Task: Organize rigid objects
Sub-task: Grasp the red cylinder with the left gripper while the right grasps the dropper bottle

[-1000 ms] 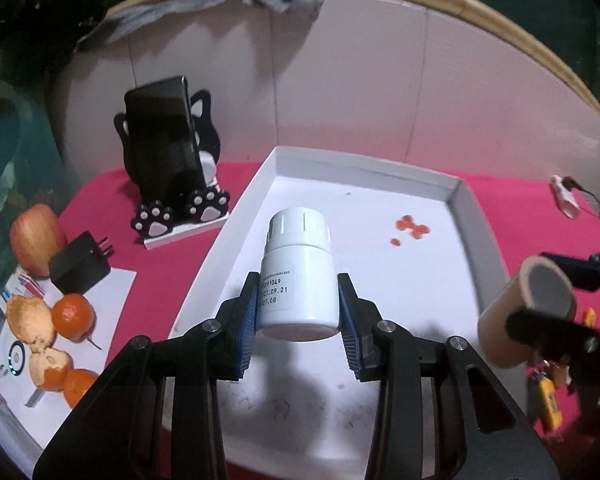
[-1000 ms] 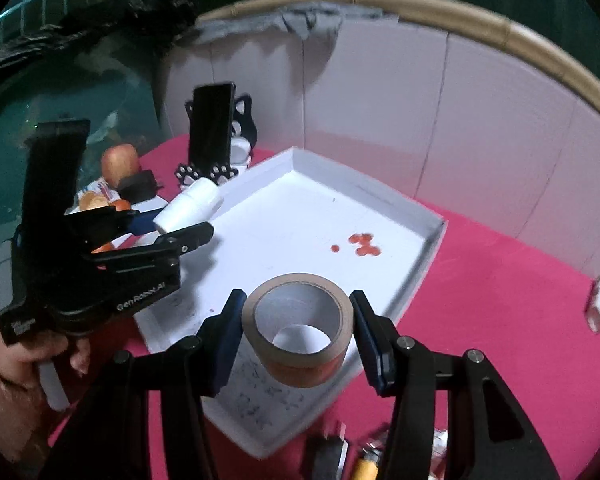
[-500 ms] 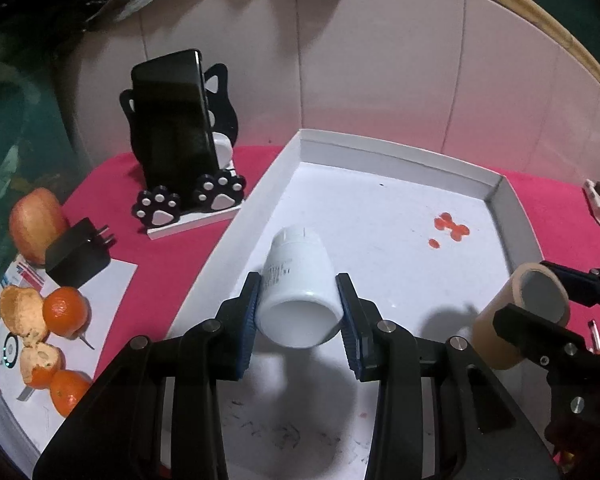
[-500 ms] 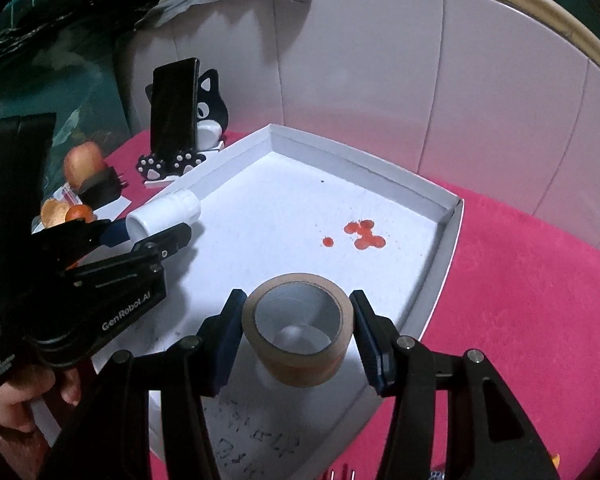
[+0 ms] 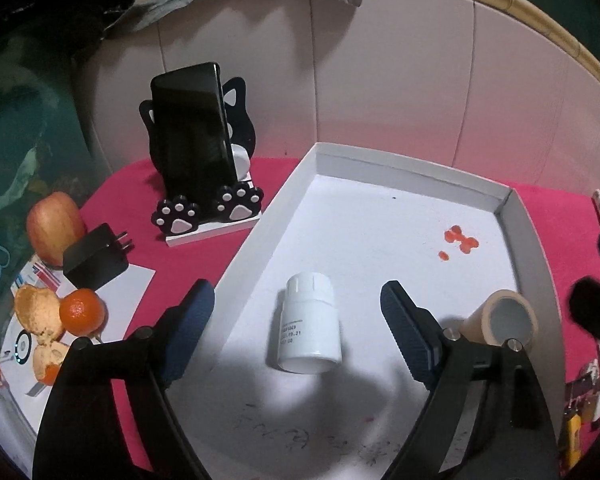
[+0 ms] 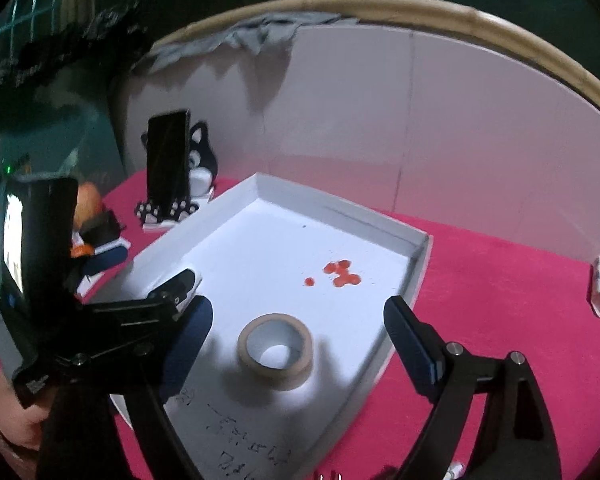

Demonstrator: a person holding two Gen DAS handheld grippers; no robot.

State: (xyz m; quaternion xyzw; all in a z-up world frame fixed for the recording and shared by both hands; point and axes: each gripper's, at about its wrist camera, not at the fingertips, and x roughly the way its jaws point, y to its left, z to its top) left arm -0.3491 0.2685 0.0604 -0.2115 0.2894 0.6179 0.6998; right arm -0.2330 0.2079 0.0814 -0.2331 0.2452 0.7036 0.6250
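The white bottle (image 5: pixel 310 322) lies on its side on the floor of the white tray (image 5: pixel 400 164), near the tray's left wall, cap pointing to the far side. To its right, at the tray's right wall, the roll of tape (image 6: pixel 275 350) lies flat, apart from the bottle. The left gripper (image 5: pixel 298 334) stands wide, its fingers on either side of the bottle without touching it; the right gripper (image 6: pixel 298 346) is also wide, with the roll between its fingers and free of them. Both things look placed, so the step in hand seems to be letting go. To do it well, each gripper should lift straight back and up, since a sideways brush could set the bottle rolling. Red spots (image 5: pixel 460 240) mark the tray's far right. On the pink counter (image 6: pixel 500 280) left of the tray stand a phone (image 5: pixel 192 128), an apple (image 5: pixel 54 226) and tangerines (image 5: pixel 80 312).
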